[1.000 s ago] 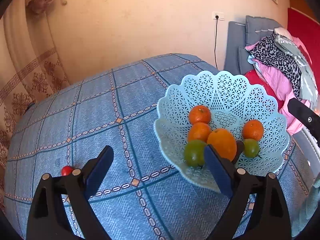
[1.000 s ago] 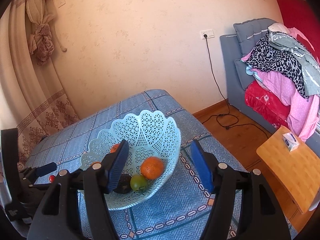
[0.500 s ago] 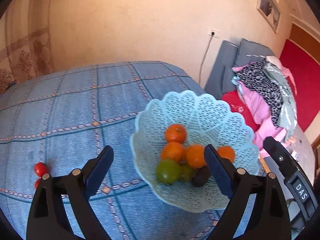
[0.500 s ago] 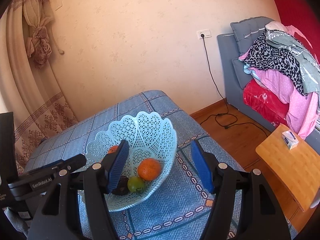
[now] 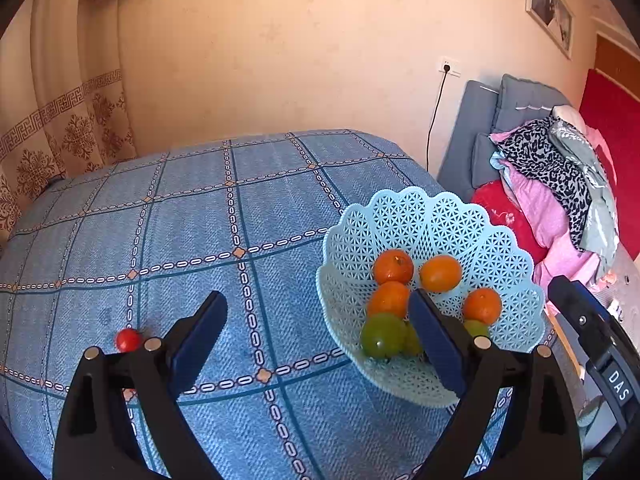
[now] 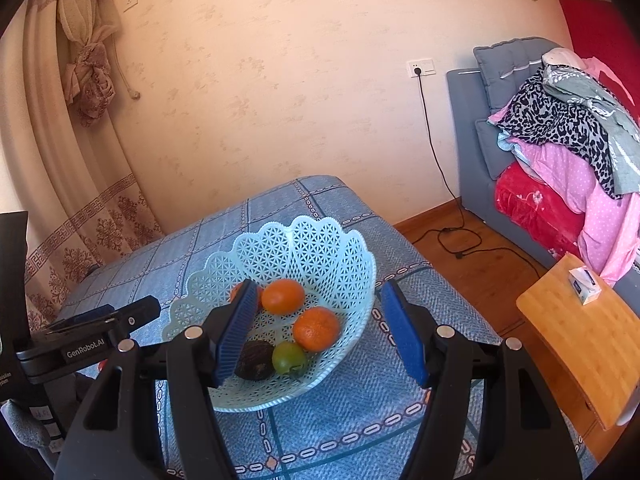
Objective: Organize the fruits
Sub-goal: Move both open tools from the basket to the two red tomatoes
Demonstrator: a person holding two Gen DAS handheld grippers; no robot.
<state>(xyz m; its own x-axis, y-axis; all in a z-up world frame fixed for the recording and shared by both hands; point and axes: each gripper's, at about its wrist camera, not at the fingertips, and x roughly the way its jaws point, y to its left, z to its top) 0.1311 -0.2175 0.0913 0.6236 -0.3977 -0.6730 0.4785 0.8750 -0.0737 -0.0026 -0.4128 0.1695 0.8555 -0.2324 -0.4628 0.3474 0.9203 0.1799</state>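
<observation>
- The left claw (image 5: pixel 316 336) hangs above the blue checked cloth of the bench (image 5: pixel 224 216), its blue pads spread wide with nothing between them.
- The right claw (image 6: pixel 316 332) is likewise parted about halfway and grips nothing; the basket shows through the gap but neither pad touches it.
- A pale blue lattice basket (image 5: pixel 436 216) with a scalloped rim sits on the bench toward its right edge, as the left wrist view has it.
- Inside the basket lie four orange fruits, among them one at the back (image 5: pixel 393 266) and one nearest the right rim (image 5: pixel 483 305).
- A green fruit (image 5: pixel 382 335) rests at the front of the heap, and a smaller green one (image 6: pixel 289 357) sits beside a dark, wrinkled fruit (image 6: pixel 256 364).
- A small red fruit (image 5: pixel 128 340) lies on the cloth well apart from the basket, just beside the left claw's left finger.
- Clothes are piled on a grey sofa (image 6: pixel 472 128) beyond the bench.
</observation>
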